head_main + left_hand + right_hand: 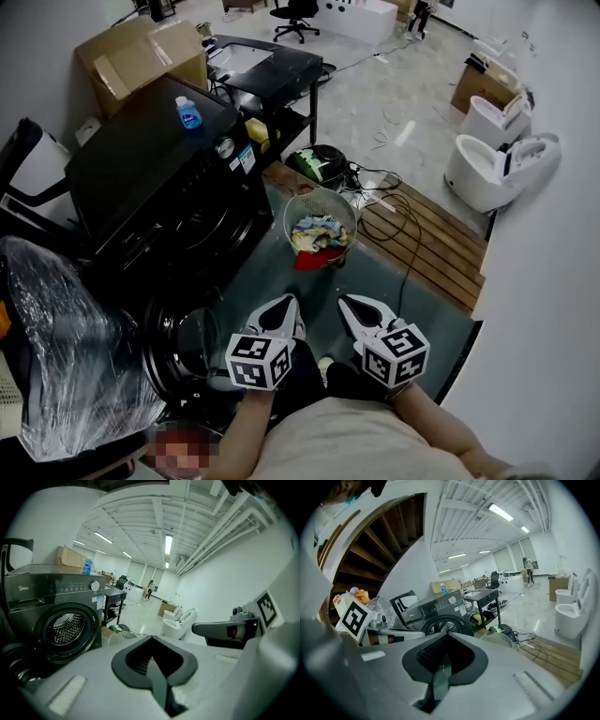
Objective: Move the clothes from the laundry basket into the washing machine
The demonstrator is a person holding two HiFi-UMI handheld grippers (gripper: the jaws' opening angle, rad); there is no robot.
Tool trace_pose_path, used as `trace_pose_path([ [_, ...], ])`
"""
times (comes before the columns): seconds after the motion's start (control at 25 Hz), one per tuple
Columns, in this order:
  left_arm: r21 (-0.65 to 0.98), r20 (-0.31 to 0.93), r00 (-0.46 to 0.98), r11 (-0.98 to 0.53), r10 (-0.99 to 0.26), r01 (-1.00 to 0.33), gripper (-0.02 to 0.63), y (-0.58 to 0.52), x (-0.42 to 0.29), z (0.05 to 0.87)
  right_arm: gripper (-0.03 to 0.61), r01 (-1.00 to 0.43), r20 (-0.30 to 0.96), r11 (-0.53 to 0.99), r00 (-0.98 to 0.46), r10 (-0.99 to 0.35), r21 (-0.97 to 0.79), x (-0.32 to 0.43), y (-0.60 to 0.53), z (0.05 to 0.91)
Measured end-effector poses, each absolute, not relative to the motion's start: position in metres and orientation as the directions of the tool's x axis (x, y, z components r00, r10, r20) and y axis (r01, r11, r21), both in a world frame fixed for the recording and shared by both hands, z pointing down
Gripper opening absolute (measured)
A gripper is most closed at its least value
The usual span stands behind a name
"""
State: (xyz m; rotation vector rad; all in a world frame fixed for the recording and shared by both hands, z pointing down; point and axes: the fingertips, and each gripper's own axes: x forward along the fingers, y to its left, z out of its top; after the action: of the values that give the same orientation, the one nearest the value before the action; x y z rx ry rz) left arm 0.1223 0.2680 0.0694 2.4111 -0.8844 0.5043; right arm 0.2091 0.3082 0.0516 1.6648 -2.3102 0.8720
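1. Washing machine [159, 187]: a dark front-loader. Its round door [183, 347] is swung open, and the drum [65, 627] looks empty from the left gripper view.
2. Laundry basket [321, 225]: round white mesh, on the floor just beside the machine's front.
3. Clothes [317, 234]: a crumpled, many-coloured heap inside the basket, none in the machine yet. A red piece spills over the near rim. I see no clear long axis.
4. Left gripper [281, 309] and right gripper [354, 309]: side by side near the machine's open door. The basket lies straight ahead of both tips, apart from them, and I'd judge neither nearer. Each pair of jaws is pressed together on nothing.
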Motion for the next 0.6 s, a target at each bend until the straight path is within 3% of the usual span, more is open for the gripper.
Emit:
trace_pose_path([
  [0.6,0.406,0.553,0.77,-0.705,-0.317,-0.582,0.109,0.086,0.134,0.101,0.028,-0.911,0.529,0.179,-0.367,-0.765,-0.372,0.208,0.112,0.078],
])
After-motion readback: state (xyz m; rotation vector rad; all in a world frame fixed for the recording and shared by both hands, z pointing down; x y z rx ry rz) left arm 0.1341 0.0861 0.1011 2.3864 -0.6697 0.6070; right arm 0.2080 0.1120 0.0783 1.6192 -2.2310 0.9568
